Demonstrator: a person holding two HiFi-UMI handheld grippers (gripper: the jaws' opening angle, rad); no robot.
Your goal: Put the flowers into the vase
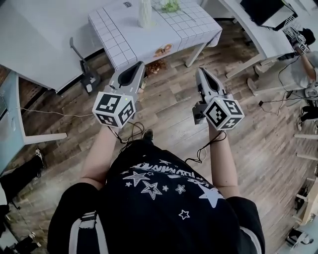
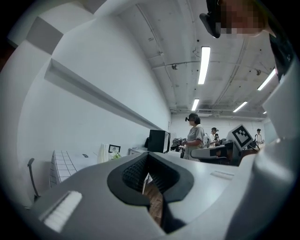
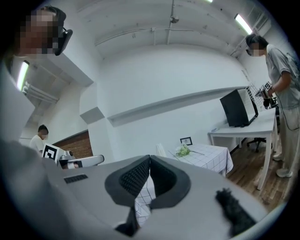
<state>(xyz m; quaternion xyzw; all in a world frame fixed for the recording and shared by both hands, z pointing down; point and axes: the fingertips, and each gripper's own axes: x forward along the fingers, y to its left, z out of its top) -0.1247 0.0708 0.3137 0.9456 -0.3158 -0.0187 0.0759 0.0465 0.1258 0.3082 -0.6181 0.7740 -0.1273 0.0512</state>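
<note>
A white vase (image 1: 144, 13) stands on a small table with a white checked cloth (image 1: 126, 42) at the far end of the head view. Pale green-white flowers (image 1: 170, 6) lie on the cloth to the vase's right. My left gripper (image 1: 140, 64) and right gripper (image 1: 200, 70) are held level over the wooden floor, short of the table, both shut and empty. The right gripper view shows its shut tips (image 3: 150, 157) with the vase (image 3: 161, 150) and flowers (image 3: 183, 151) beyond them. In the left gripper view the shut tips (image 2: 148, 154) sit right of the vase (image 2: 102, 153).
A long white desk (image 1: 39, 34) runs along the left, with a black stand (image 1: 87, 74) on the floor beside it. Another desk with a monitor (image 1: 263, 30) is at the right, a person (image 1: 304, 62) next to it. A small picture frame (image 3: 186, 140) stands on the cloth.
</note>
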